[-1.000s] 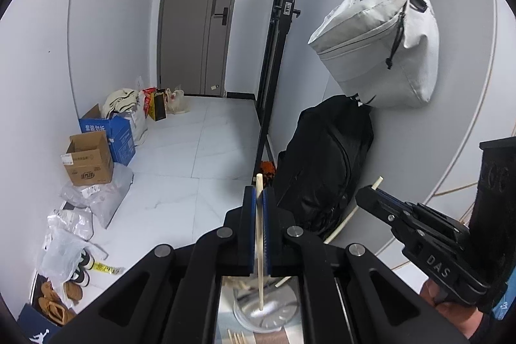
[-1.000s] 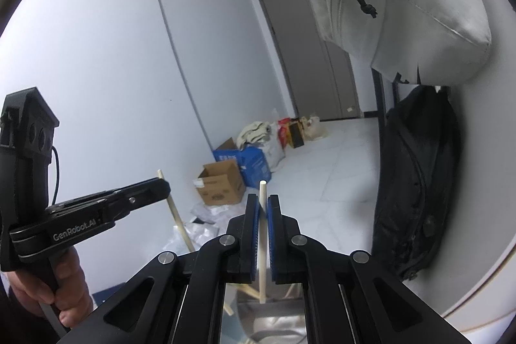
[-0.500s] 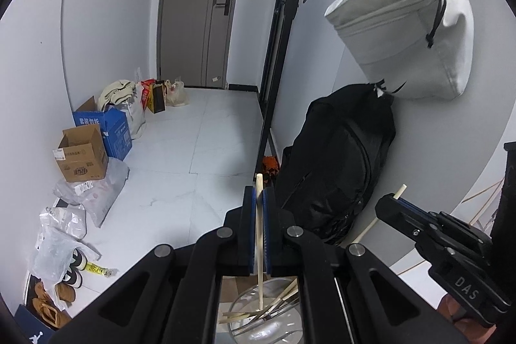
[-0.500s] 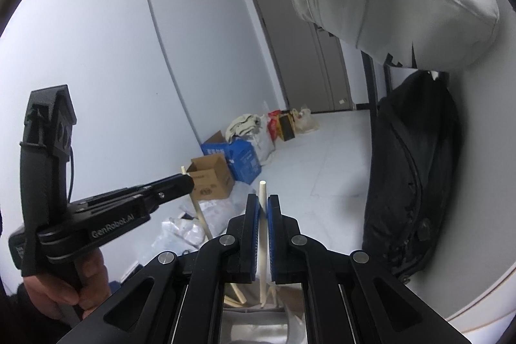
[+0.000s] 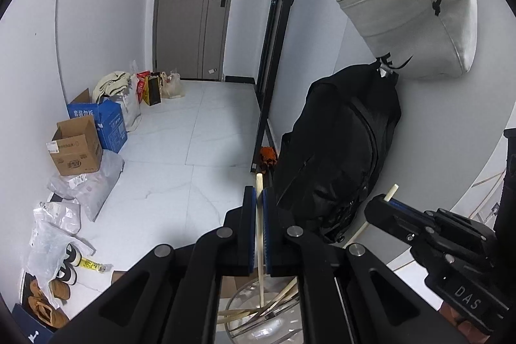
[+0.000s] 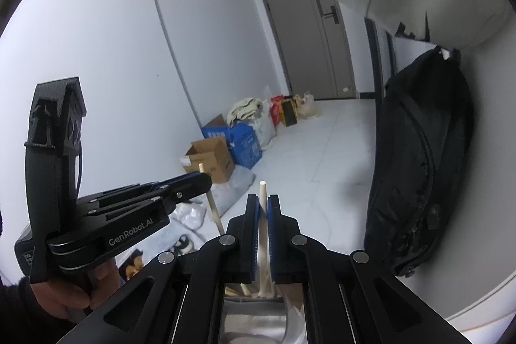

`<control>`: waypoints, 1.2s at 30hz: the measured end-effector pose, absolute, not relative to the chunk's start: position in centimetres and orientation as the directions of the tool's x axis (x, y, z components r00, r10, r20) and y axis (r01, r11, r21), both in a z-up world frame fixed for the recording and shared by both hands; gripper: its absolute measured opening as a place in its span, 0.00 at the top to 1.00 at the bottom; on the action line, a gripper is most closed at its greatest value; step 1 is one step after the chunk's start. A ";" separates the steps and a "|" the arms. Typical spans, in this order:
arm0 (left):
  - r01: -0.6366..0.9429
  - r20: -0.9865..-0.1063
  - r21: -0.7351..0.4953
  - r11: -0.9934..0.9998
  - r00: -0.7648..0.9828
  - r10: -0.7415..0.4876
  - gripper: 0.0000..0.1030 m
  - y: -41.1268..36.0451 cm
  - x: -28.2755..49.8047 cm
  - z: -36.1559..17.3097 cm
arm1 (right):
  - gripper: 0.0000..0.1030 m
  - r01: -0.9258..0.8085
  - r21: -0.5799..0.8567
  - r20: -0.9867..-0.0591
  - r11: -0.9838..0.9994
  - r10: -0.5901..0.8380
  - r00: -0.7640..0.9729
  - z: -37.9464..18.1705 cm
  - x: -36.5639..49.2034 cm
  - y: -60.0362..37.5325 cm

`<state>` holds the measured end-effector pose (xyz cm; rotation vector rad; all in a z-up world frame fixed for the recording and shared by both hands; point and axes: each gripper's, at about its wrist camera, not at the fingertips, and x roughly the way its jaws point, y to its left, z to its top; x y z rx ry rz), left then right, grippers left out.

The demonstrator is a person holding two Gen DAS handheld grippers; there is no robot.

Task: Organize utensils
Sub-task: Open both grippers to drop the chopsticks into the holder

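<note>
**Two chopsticks over the steel holder**

While both claws point down toward the bottom of the frame, we have each one clamped on a single wooden chopstick. In the left wrist view, our left claw (image 5: 259,199) pinches its chopstick (image 5: 260,234) between blue pads, the stick running almost upright, its lower end reaching down to the metal utensil holder (image 5: 258,324) at bottom centre, where more chopsticks (image 5: 277,302) lie slanted. At lower right of that view our right claw (image 5: 385,200) shows from the side, its own chopstick (image 5: 391,191) poking out above the tip. In the right wrist view, our right claw (image 6: 262,205) is likewise closed on its stick, above the holder's shiny rim. A black backpack (image 5: 338,150) leans against the wall, and cardboard boxes (image 5: 75,147) sit on the tiled floor at left.
</note>
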<state>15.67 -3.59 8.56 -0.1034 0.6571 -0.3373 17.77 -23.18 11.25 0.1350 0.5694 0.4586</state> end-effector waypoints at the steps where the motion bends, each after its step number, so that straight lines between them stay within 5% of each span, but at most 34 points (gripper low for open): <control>1: 0.283 -0.582 -0.206 0.937 0.735 -0.350 1.00 -3.6 15.7 8.3 | 0.96 -0.384 0.246 -0.492 0.890 0.456 0.741 11.0 17.7 -23.1; 15: 0.410 -0.598 -0.258 0.875 0.643 -0.478 0.98 -4.3 15.0 6.4 | 0.92 -0.369 0.331 -0.536 0.869 0.495 0.684 7.1 17.6 -24.0; 17: 0.402 -0.610 -0.267 0.876 0.633 -0.476 0.98 -4.1 14.9 6.6 | 0.85 -0.363 0.345 -0.533 0.866 0.499 0.684 7.3 17.5 -24.2; 19: 0.388 -0.614 -0.265 0.883 0.638 -0.464 0.94 -3.7 14.5 6.9 | 0.74 -0.339 0.362 -0.528 0.869 0.490 0.693 7.5 17.4 -24.8; 28: 0.317 -0.568 -0.212 0.924 0.730 -0.380 0.58 -2.5 10.7 9.2 | 0.61 -0.303 0.397 -0.484 0.866 0.478 0.733 9.0 14.2 -26.8; 36: 0.273 -0.552 -0.189 0.943 0.765 -0.332 0.56 -1.9 7.6 10.2 | 0.46 -0.309 0.369 -0.466 0.876 0.462 0.755 10.3 11.1 -26.2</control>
